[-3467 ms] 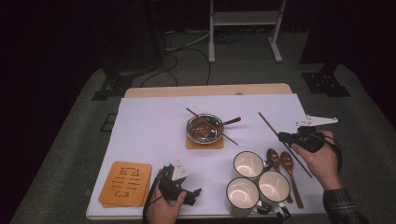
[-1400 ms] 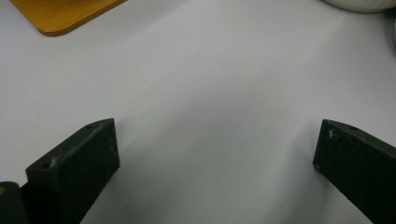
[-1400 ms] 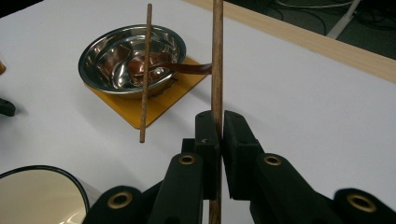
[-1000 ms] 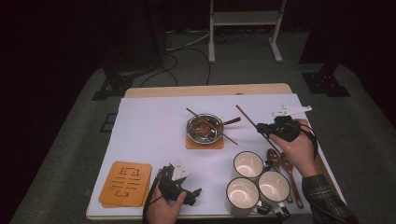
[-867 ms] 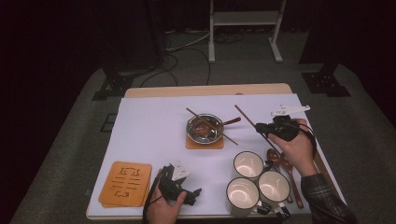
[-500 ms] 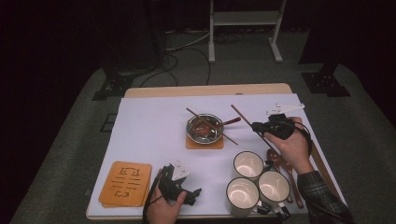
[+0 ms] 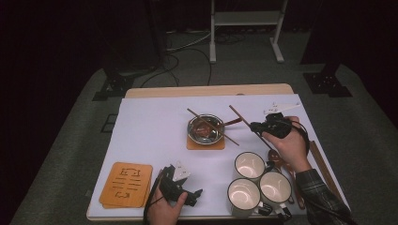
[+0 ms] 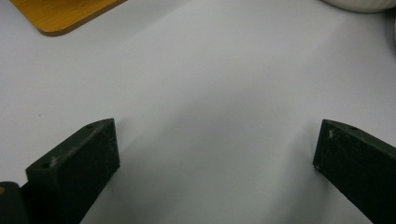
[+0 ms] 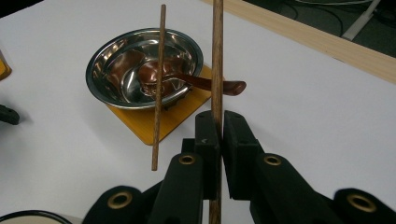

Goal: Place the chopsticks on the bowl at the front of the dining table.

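Right gripper [image 7: 254,125] is clamped on a wooden chopstick [image 7: 239,117], and in the high view the hand that bears it has come in from the right edge of the sheet toward the metal bowl [image 7: 205,129] over the last few seconds, the stick now slanting up and away over the table just beside the bowl. A second chopstick [image 7: 211,125] already lies across the bowl's rim, so my reading is that this one is being brought to join it and only the laying down and letting go remain. The left gripper [image 7: 195,196] rests near the front edge with nothing in it, between a wooden coaster [image 7: 126,184] and three white mugs [image 7: 257,183]. Two brown spoons [image 7: 277,159] lie by the right wrist.

From the left gripper view, its two black jaws stand wide apart over bare white sheet, with a corner of the coaster [image 8: 60,16] at the top.

From the right gripper view, the jaws are shut tight on the held chopstick [image 9: 217,60], which runs straight up past the bowl [image 9: 144,67]. The bowl sits on a small wooden mat [image 9: 159,119]; a brown spoon [image 9: 187,80] lies in it, its handle over the rim, and the other chopstick [image 9: 159,84] crosses it.

A white sheet covers the wooden table [image 7: 206,90], whose pale edge shows at the far side. Around it is grey carpet, cables and a metal stand's legs in a dark room.
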The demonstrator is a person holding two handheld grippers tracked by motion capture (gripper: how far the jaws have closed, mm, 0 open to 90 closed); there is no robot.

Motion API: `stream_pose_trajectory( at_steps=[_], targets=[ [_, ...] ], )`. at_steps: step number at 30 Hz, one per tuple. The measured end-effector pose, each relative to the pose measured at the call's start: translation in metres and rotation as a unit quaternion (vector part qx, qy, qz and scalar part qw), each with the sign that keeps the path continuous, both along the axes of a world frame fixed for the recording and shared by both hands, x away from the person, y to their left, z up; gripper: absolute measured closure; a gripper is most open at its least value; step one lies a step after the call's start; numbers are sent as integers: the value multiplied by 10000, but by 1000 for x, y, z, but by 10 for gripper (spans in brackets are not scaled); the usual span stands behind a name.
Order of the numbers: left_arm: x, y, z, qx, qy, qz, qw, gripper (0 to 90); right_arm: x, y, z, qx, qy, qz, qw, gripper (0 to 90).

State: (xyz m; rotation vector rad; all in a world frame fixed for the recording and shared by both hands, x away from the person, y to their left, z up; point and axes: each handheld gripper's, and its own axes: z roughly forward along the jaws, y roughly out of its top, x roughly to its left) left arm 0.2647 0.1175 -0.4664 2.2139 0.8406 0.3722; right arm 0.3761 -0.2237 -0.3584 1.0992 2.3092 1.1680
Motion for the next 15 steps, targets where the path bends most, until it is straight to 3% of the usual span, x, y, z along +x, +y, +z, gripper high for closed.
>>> stream_pose_trajectory(
  at_steps=[15],
  targets=[
    [0, 0, 0, -6, -5, -2, 10000, 0, 9, 11, 3, -53, 33, 79, 9999, 842]
  ],
)
